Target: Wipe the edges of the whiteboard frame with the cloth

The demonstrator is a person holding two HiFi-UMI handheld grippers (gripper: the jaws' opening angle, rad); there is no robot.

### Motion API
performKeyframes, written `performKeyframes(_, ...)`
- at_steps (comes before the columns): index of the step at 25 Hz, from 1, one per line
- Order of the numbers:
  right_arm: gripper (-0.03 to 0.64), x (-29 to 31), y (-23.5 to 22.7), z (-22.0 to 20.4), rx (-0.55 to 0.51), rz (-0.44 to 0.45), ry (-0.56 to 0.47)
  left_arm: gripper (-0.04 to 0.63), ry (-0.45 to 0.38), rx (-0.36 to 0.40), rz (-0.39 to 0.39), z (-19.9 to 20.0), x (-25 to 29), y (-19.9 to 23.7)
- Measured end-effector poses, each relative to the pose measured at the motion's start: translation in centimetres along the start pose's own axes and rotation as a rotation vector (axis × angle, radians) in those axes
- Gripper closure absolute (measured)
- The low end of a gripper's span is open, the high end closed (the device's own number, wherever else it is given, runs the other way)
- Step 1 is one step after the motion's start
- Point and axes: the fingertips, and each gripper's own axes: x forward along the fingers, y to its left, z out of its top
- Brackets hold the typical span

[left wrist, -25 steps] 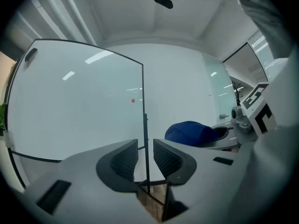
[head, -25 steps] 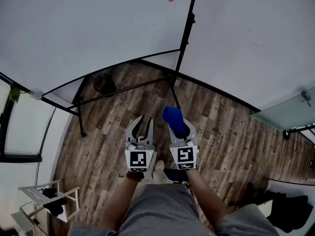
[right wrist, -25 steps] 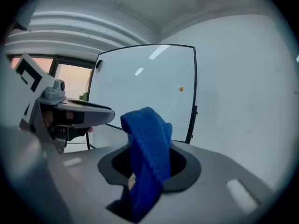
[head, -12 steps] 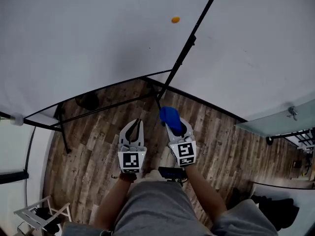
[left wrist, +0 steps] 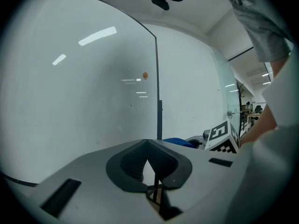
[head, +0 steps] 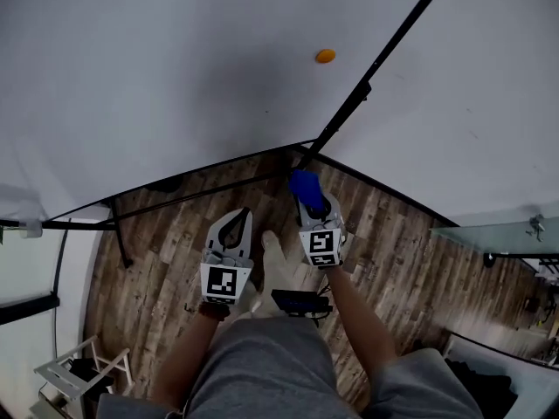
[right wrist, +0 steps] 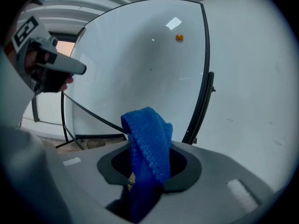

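Right gripper [head: 309,202]: you are clamping the cloth between its jaws, just below the bottom corner of the whiteboard frame [head: 350,116]
Cloth [head: 303,184]: blue, sticking up past the jaws, pointing at that corner of the frame and hanging clear of it
Left gripper [head: 235,221]: you are holding it with jaws pressed together on nothing, below the frame's bottom bar
Orange dot [head: 325,56]: sitting on the board, just left of the frame's upright bar

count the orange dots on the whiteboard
1. A single small orange dot sits high on the whiteboard, just left of the black frame edge. More could lie on parts of the board outside the views.
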Motion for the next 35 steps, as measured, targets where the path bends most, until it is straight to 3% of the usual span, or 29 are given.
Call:
performKeyframes(9,0.477,8.8,-3.6,-7.8,0.098,0.067,0.045,0.586,0.031,-0.025,0.027,2.7,7.6,-0.3)
performKeyframes(17,0.479,13.3,-4.8,-13.6,0.146,0.092,0.167,0.586,0.042,-0.024,0.066,3.3,9.6,0.1)
performKeyframes(24,0.479,16.6,-5.4,-14.7,0.151,0.041,0.203,0.586,0.073,-0.016,0.074,2.7,9.3,0.0)
performKeyframes(30,0.479,18.6,-5.5,-13.1,0.262,0.012,0.176,0.586,0.106,-0.028,0.087,1.6,9.0,-0.1)
performKeyframes(35,0.48,19.2,-6.5,-12.3,0.245,-0.007,0.162,0.586,0.113,-0.028,0.089,1.2,9.2,-0.1)
